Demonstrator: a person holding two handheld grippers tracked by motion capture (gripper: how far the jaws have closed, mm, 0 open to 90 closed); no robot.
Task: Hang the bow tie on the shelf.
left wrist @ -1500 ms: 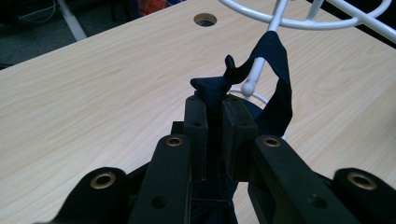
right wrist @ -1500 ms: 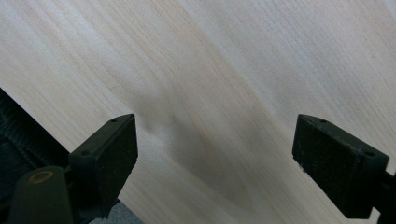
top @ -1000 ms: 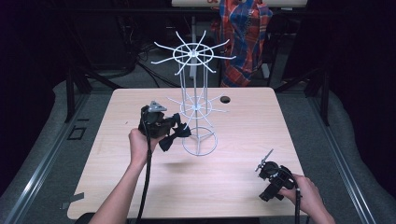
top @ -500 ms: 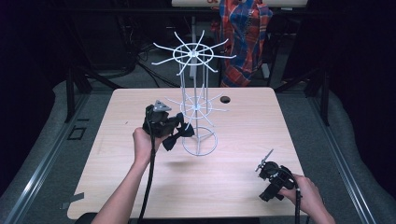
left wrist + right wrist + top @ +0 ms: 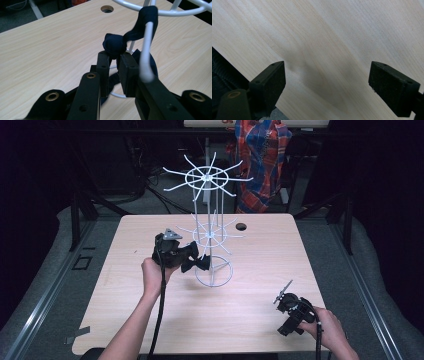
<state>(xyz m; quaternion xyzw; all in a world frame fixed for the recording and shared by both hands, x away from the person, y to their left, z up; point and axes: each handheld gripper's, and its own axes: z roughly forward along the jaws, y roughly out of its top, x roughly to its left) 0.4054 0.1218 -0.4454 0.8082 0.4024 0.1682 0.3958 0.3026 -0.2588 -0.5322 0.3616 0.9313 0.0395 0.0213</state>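
Note:
A white wire rack (image 5: 210, 232) with spoke-like prongs stands mid-table on a ring base. My left gripper (image 5: 194, 259) is at its lower tier, shut on a dark navy bow tie (image 5: 200, 263). In the left gripper view the jaws (image 5: 113, 60) pinch the bow tie's knot (image 5: 113, 44), and its strap (image 5: 147, 15) loops over a white prong (image 5: 146, 50). My right gripper (image 5: 286, 328) rests low near the table's front right corner; the right gripper view shows it (image 5: 327, 82) open over bare wood with nothing between the pads.
The light wooden table (image 5: 150, 230) has a round cable hole (image 5: 241, 226) behind the rack. A person in a plaid shirt (image 5: 260, 150) stands beyond the far edge. The table's front edge (image 5: 234, 72) lies just by my right gripper.
My left gripper has shifted slightly right toward the rack with the bow tie in it. The right gripper has stayed put.

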